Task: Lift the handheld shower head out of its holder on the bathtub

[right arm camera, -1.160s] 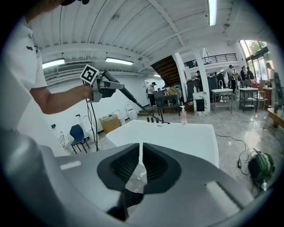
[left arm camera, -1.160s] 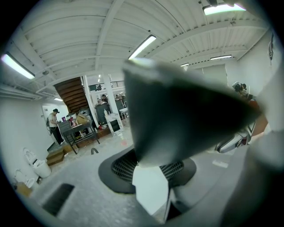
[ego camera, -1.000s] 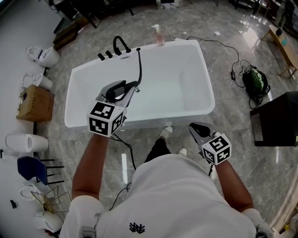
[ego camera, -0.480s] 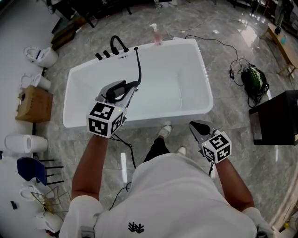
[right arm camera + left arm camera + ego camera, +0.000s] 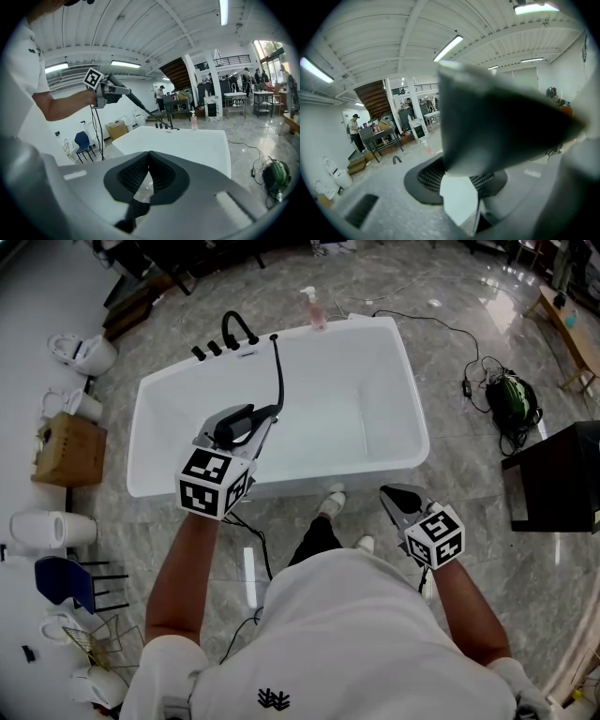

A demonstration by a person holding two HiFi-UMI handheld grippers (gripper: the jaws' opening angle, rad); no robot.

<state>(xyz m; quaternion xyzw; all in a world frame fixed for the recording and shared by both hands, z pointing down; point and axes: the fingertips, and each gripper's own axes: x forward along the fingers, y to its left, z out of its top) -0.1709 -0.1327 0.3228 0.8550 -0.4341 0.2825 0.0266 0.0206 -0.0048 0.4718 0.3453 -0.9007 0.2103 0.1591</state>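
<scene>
- The left gripper is clamped on the handheld shower head; in its own view a broad, matte dark-grey form fills the space between the jaws, blurred by closeness
- The shower head is out of its holder and held above the bathtub, over the near-left part of the basin
- A slim black hose runs from the gripper's tip in a gentle curve up to the far rim of the tub, ending just right of the faucet
- The tub is a freestanding rounded rectangle, smooth glossy white inside and out
- On its far rim stands a black arched faucet with small black knobs beside it, and a pink pump bottle of clear plastic sits near the far right corner
- The right gripper hangs well apart from the tub's near wall, its jaws pressed together at the tips with nothing between them; its ribbed black pads meet in a narrow V
- The floor is polished grey marble with pale veins and bright reflections
- A brown cardboard box sits left of the tub
</scene>
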